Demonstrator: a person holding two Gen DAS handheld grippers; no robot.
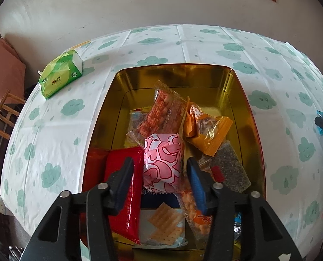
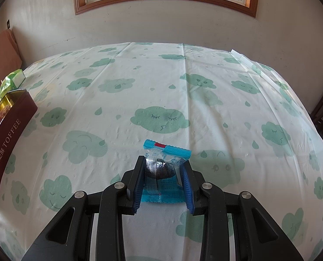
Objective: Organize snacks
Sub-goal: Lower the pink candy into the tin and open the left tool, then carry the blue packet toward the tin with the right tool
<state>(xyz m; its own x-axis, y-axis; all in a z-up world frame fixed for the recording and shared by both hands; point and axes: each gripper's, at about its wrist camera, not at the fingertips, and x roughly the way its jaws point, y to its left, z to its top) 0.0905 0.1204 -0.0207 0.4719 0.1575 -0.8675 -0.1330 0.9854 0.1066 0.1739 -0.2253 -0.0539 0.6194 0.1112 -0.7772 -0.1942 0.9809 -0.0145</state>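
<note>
While the left tongs [image 1: 160, 175] gape over the tin [image 1: 246, 100], the right tongs [image 2: 162, 174] pinch a light, crinkly blue packet [image 2: 165, 165] at its middle

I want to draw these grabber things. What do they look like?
Both look alike. The left gripper and the right gripper have black plastic arms with triangle-shaped holes, round silver bolts at the joints, and two fingers with blue pads on the inside. No cables, writing or sleeves show.
</note>
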